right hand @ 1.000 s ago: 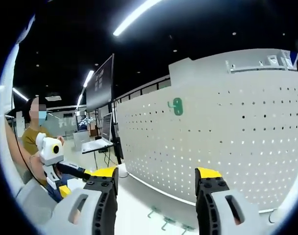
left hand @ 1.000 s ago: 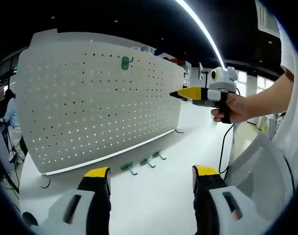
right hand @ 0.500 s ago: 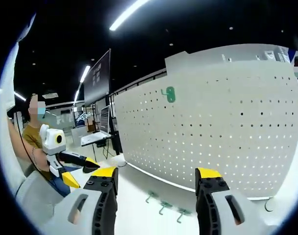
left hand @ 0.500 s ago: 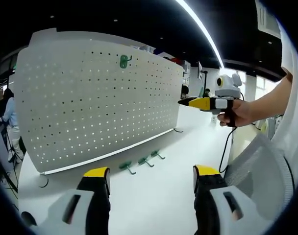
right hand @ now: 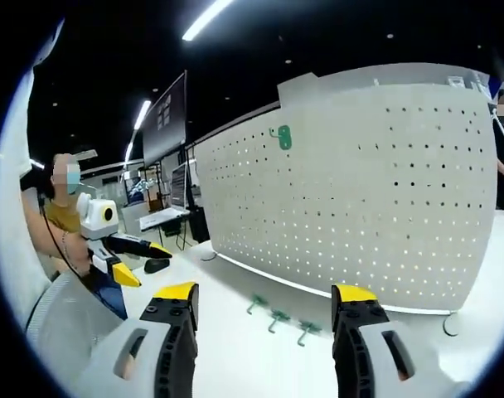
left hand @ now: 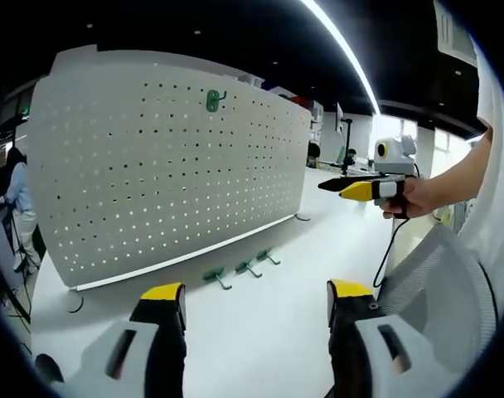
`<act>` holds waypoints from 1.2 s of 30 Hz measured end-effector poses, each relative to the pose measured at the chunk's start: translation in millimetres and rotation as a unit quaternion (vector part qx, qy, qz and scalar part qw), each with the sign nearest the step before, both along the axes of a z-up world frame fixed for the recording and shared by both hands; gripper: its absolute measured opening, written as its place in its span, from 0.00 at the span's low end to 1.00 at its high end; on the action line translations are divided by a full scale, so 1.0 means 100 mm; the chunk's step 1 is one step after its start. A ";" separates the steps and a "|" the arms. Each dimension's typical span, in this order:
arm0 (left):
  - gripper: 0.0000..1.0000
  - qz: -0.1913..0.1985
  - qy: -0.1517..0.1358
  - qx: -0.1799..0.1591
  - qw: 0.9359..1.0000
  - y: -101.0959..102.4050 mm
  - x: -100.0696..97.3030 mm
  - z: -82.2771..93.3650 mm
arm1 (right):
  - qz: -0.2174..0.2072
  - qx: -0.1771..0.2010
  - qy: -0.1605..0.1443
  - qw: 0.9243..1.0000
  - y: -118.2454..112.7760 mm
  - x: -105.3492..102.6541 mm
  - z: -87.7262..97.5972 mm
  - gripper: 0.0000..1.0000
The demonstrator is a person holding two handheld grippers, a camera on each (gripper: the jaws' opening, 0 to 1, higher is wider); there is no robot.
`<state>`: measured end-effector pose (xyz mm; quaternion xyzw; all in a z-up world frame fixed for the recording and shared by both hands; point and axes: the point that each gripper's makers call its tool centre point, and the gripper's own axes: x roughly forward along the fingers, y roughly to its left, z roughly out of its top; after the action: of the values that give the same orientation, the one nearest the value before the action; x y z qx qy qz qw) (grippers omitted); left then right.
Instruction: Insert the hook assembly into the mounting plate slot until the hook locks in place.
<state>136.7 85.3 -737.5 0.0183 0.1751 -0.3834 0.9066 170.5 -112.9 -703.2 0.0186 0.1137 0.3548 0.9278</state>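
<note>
In the left gripper view, the left gripper [left hand: 256, 305] rises from six o'clock with its yellow-tipped jaws apart and nothing between them. Beyond it a white pegboard [left hand: 152, 174] stands upright on a white table [left hand: 260, 332], its left end cut off by the round edge. One green hook [left hand: 214, 100] hangs on the board at about eleven o'clock; its shape is too small to make out. Three more green hooks [left hand: 243, 271] lie in a row on the table just before the board's foot. At three o'clock a hand [left hand: 418, 197] holds the right gripper [left hand: 335, 187], jaws slightly parted and empty. No writing is legible.

In the right gripper view, the right gripper's jaws stand apart and empty at six o'clock. The hung hook sits at twelve o'clock, the three loose hooks just above the jaws. The left gripper shows at nine o'clock, partly hidden by a sleeve [right hand: 65, 311].
</note>
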 end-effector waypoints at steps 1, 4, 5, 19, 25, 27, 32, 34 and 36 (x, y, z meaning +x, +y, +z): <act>0.71 0.000 0.001 0.000 1.000 0.00 0.00 -0.01 | 0.000 -0.002 0.002 1.000 -0.01 -0.01 -0.02 0.63; 0.71 0.000 0.004 0.001 1.000 0.01 -0.01 -0.03 | -0.001 -0.007 0.008 1.000 -0.05 -0.05 -0.07 0.63; 0.71 0.001 0.004 0.002 1.000 0.01 -0.01 -0.03 | -0.001 -0.007 0.010 1.000 -0.06 -0.06 -0.08 0.63; 0.71 0.005 0.010 0.002 1.000 0.08 0.01 -0.08 | -0.005 -0.021 0.040 0.999 -0.21 -0.24 -0.27 0.64; 0.71 0.002 0.015 0.003 1.000 0.10 -0.02 -0.11 | -0.007 -0.027 0.049 0.998 -0.25 -0.30 -0.33 0.64; 0.71 0.001 0.018 0.004 1.000 0.11 -0.03 -0.12 | -0.008 -0.027 0.050 0.998 -0.26 -0.32 -0.34 0.64; 0.71 0.002 0.024 0.005 1.000 0.16 -0.06 -0.16 | -0.009 -0.030 0.056 0.998 -0.27 -0.35 -0.38 0.64; 0.71 0.003 0.025 0.005 1.000 0.16 -0.06 -0.17 | -0.009 -0.023 0.059 0.998 -0.28 -0.35 -0.37 0.64; 0.71 0.002 0.026 0.006 1.000 0.16 -0.06 -0.17 | -0.009 -0.028 0.058 0.998 -0.27 -0.35 -0.38 0.64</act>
<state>130.2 101.5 -754.9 0.0134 0.2006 -0.3810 0.9024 135.9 -139.9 -740.7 0.0145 0.1770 0.3415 0.9230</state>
